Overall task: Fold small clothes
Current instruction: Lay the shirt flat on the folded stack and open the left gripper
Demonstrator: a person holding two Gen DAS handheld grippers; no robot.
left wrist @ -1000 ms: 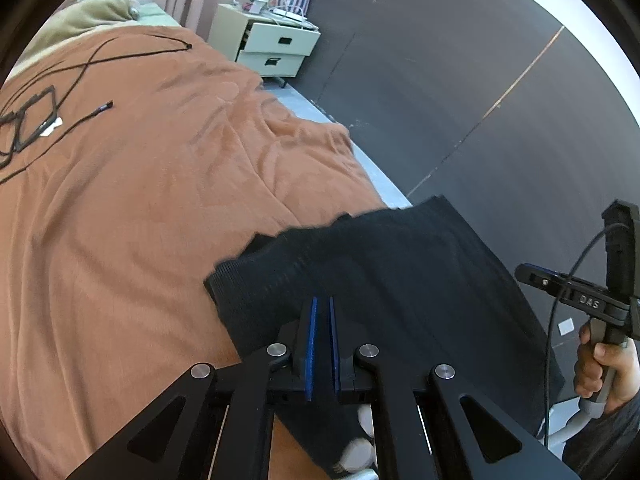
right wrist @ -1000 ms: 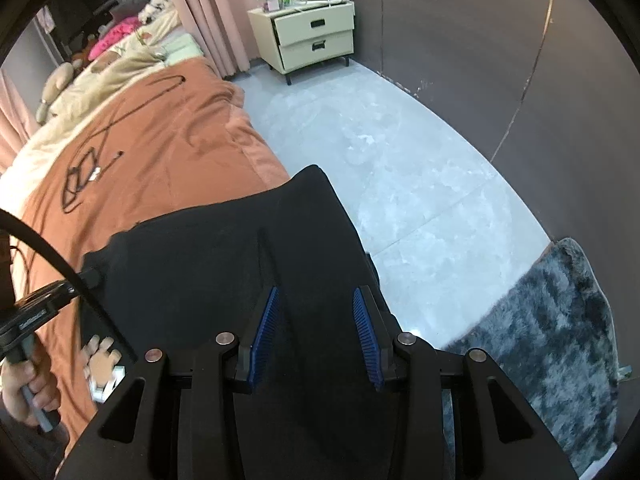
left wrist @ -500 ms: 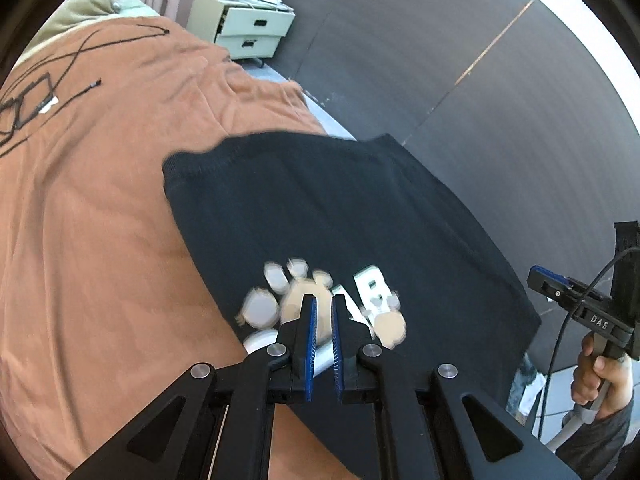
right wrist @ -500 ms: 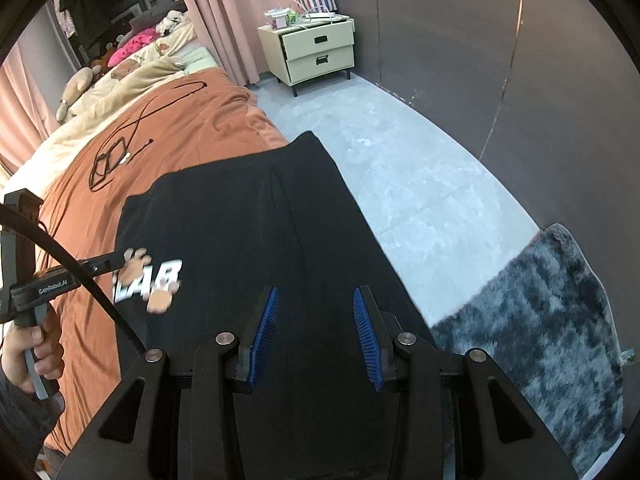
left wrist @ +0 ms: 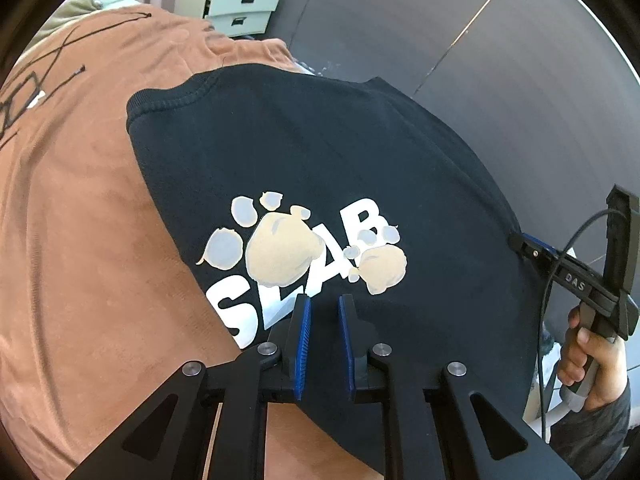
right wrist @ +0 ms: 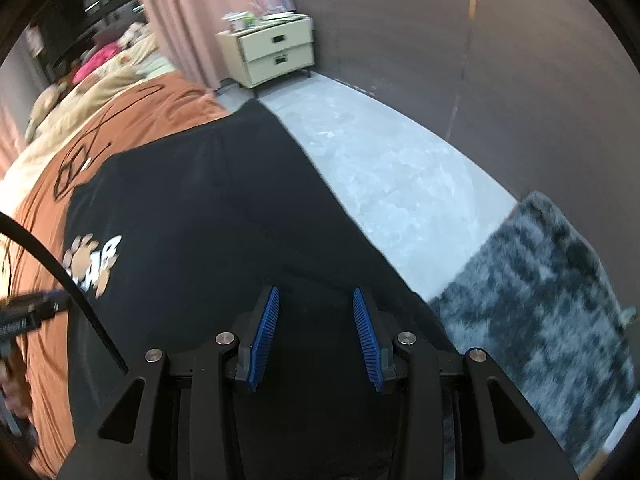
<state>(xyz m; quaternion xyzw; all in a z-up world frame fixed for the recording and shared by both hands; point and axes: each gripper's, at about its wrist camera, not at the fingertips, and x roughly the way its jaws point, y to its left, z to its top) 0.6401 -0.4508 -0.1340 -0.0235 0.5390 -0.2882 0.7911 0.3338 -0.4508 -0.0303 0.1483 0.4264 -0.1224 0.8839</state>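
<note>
A black T-shirt (left wrist: 320,152) lies spread on the orange-brown bed cover (left wrist: 80,200), its paw-and-letter print (left wrist: 304,248) facing up and its right side hanging over the bed's edge. My left gripper (left wrist: 323,300) hovers over the shirt's near part just below the print. Its jaws are opening, a narrow gap shows, and no cloth is pinched between the pads. In the right wrist view my right gripper (right wrist: 316,292) stands open above the shirt (right wrist: 208,208) near the bed's edge. From the left wrist view the right gripper (left wrist: 528,246) sits at the shirt's right edge, held by a hand (left wrist: 588,368).
A cream nightstand (right wrist: 272,52) stands by the pink curtain (right wrist: 176,12) and dark wall. Pale grey floor (right wrist: 380,152) and a grey shag rug (right wrist: 540,300) lie right of the bed. A black cable (left wrist: 24,92) lies on the cover; pillows and toys (right wrist: 100,68) are beyond.
The shirt was drawn out from a bunched heap to lie flat, and its print came into sight. My left jaws went from shut to slightly apart. The right jaws kept their width.
</note>
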